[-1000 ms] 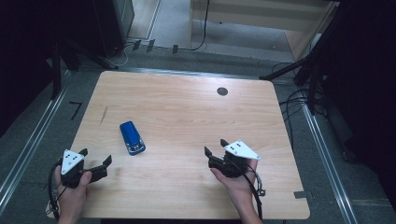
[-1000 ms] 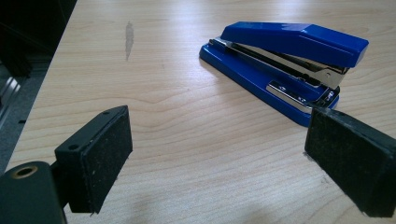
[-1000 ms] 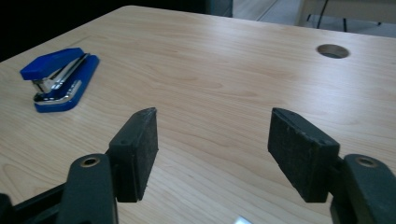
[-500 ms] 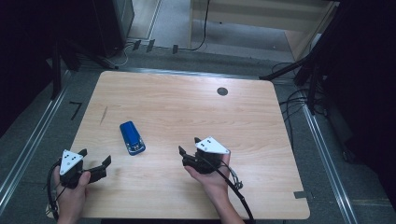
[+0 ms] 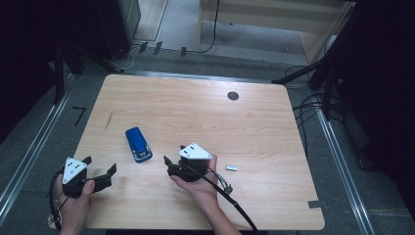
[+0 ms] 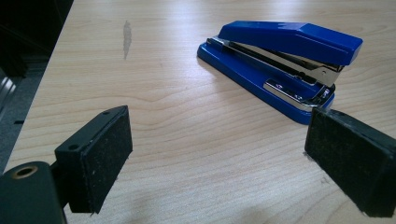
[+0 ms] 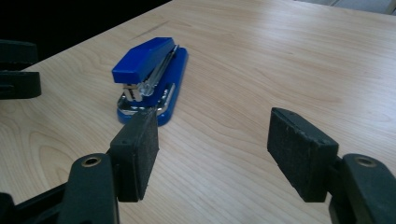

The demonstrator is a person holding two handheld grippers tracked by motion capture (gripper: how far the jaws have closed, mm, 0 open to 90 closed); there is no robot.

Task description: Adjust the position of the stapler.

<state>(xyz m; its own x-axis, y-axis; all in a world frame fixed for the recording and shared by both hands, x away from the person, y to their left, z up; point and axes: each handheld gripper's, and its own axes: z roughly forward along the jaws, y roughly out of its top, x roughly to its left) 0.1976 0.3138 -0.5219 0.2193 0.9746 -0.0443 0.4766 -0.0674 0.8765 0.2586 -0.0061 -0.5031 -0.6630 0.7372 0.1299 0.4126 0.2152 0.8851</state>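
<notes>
A blue stapler (image 5: 138,144) lies shut on the wooden table (image 5: 205,117), left of centre. My left gripper (image 5: 100,165) rests near the front left corner, open, with nothing between its pads; in the left gripper view the stapler (image 6: 280,60) lies ahead and to the right of the gripper (image 6: 229,158). My right gripper (image 5: 174,153) is just right of the stapler, pointing at it, open and empty. In the right gripper view the stapler (image 7: 149,79) sits just beyond the left pad (image 7: 137,149), apart from it.
A small silver piece (image 5: 231,168) lies on the table right of the right hand. A black round grommet (image 5: 233,96) is set in the far part of the tabletop. Cables run on the floor to the right. The left gripper (image 7: 18,70) shows at the right gripper view's left edge.
My right gripper has moved left across the table toward the stapler, uncovering the small silver piece. The left gripper and the stapler have stayed where they were.
</notes>
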